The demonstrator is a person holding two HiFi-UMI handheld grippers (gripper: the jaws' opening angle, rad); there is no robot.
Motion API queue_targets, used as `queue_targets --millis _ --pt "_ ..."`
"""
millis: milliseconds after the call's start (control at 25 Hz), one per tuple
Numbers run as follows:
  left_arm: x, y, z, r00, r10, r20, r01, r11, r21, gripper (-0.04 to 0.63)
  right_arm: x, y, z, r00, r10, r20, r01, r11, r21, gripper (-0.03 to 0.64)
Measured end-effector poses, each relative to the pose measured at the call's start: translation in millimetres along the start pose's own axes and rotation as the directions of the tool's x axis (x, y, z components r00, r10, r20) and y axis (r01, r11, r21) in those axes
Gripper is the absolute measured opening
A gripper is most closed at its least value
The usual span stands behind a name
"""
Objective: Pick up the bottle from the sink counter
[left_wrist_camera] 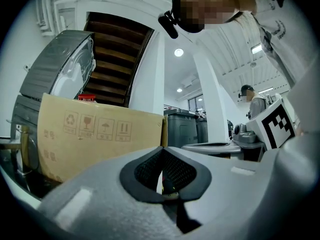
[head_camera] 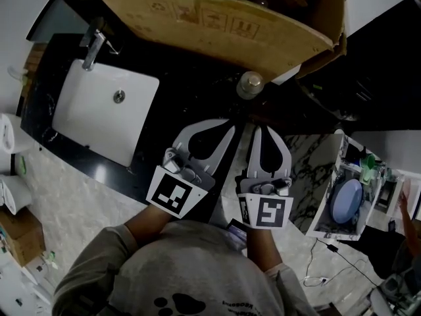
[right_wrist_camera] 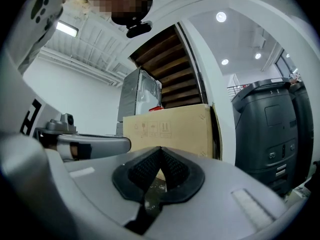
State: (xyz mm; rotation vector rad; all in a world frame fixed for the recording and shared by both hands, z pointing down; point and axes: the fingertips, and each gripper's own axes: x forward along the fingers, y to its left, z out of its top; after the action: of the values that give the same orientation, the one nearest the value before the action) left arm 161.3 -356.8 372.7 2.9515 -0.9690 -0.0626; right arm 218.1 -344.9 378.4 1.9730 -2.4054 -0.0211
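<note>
In the head view the bottle (head_camera: 250, 83) stands on the black sink counter (head_camera: 191, 91) just in front of a cardboard box, and I see its round pale cap from above. My left gripper (head_camera: 229, 122) is over the counter's front edge, below and left of the bottle, jaws shut with nothing between them. My right gripper (head_camera: 258, 130) is beside it, straight below the bottle and also shut and empty. Neither touches the bottle. In the left gripper view the dark pads (left_wrist_camera: 150, 170) meet. The right gripper view shows its pads (right_wrist_camera: 172, 170) pressed together too.
A white sink (head_camera: 105, 114) with a chrome faucet (head_camera: 94, 48) fills the counter's left. A big cardboard box (head_camera: 217, 18) stands behind the bottle. A rack holding a blue plate (head_camera: 345, 199) is at the right. Grey bins (right_wrist_camera: 270, 129) stand beyond the box.
</note>
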Motion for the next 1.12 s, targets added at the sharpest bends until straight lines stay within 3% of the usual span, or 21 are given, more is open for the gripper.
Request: queue_targets --millis 160,400,520,680,1120 --pt "7 3 -10 1.0 -0.001 -0.013 0.001 1.0 0.005 0.002 8 -4 -16 0.999 0.009 -0.04 -0.009 1.0 0.001 0.0" --pt "16 11 -19 1.0 0.004 -0.023 -0.004 1.0 -0.004 0.002 29 -5 -21 0.999 0.034 -0.009 -0.033 0.999 0.018 0.0" --pt "20 13 -26 0.999 0.004 -0.034 -0.004 1.0 -0.003 0.002 33 -11 -41 0.997 0.039 -0.064 -0.039 0.999 0.005 0.029" --pt "26 18 -37 0.999 0.01 -0.054 -0.01 1.0 -0.015 0.003 47 -12 -45 0.998 0.051 -0.046 -0.049 0.998 0.032 0.059" --pt "42 26 -65 0.996 0.01 -0.089 -0.012 1.0 -0.021 0.003 68 -28 -89 0.988 0.067 -0.14 -0.063 0.997 0.033 0.134"
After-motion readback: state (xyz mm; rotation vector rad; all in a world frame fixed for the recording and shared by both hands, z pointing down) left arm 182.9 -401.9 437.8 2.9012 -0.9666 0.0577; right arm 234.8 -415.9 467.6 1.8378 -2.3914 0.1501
